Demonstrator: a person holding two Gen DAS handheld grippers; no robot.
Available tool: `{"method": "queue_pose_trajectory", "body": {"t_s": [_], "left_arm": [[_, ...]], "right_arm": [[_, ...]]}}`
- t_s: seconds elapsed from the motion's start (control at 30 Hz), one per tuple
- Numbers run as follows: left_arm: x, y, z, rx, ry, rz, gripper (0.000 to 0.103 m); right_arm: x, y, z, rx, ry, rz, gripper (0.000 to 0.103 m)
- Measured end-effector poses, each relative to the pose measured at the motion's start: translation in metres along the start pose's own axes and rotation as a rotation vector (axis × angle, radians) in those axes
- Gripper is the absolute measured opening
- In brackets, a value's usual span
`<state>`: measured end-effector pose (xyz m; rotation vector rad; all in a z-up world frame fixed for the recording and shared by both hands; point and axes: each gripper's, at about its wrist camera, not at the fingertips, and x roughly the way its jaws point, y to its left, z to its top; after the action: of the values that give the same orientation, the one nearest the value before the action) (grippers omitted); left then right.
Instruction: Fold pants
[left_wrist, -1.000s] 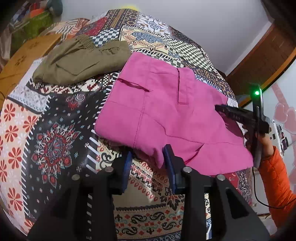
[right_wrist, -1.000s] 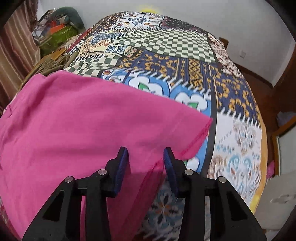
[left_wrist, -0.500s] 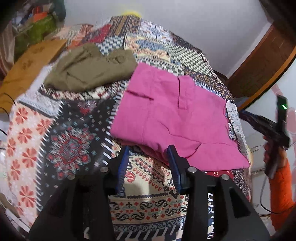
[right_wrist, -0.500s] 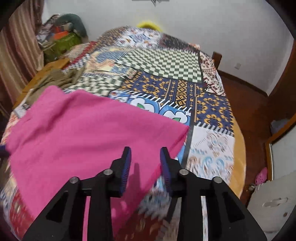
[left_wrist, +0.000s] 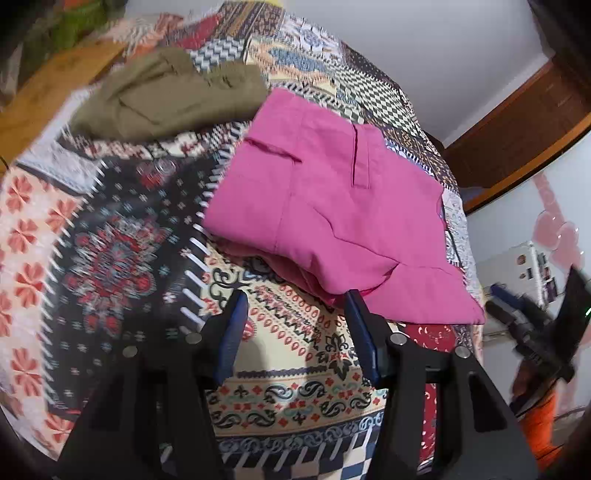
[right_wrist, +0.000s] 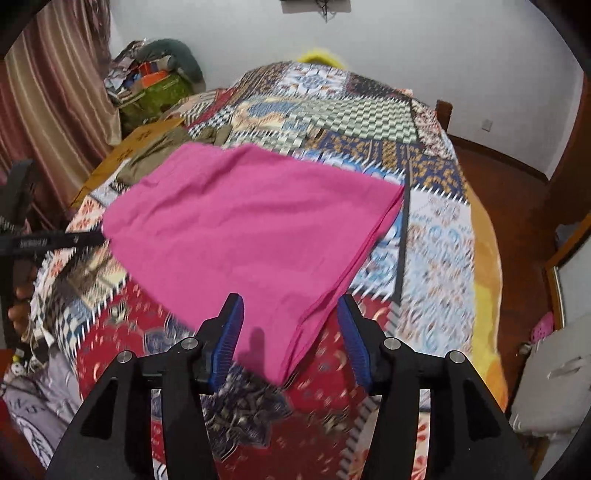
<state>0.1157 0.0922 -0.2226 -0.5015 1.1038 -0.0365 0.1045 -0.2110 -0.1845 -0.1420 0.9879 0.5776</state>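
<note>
The pink pants (left_wrist: 325, 206) lie folded flat on the patterned bedspread (left_wrist: 110, 258), with a pocket and a belt loop facing up. They also show in the right wrist view (right_wrist: 251, 229). My left gripper (left_wrist: 295, 325) is open and empty, just short of the pants' near edge. My right gripper (right_wrist: 290, 328) is open and empty, above the pants' near corner. The right gripper also shows at the right edge of the left wrist view (left_wrist: 532, 325), off the bed.
Folded olive-green pants (left_wrist: 173, 92) lie at the far left of the bed, beside a wooden board (left_wrist: 48, 85). Bags and clutter (right_wrist: 155, 85) stand by the curtain. A wooden floor (right_wrist: 517, 206) and a white bag (right_wrist: 554, 376) lie to the right of the bed.
Both grippers have pulled back from the pink pants and opened wider. The right gripper has moved off the bed's edge. The pants stay lying folded.
</note>
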Motion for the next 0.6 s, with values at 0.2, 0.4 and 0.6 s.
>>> {"method": "queue_pose_trajectory", "body": {"t_s": [0.2,0.4,0.6], "left_arm": [[0.011,0.001,0.016,-0.029,0.010,-0.067,0.054],[0.024,0.008,0.035,-0.087,0.004,-0.103,0.054],[0.032,-0.005,0.046,-0.012,-0.034,-0.025,0.034]], "right_arm": [[0.026,0.000,-0.015,0.038,0.052,0.028,0.049],[0.039,-0.012,-0.014,0.090,0.045,0.089,0.046],[0.044,-0.004,-0.012,0.049,0.032,0.064,0.012]]}}
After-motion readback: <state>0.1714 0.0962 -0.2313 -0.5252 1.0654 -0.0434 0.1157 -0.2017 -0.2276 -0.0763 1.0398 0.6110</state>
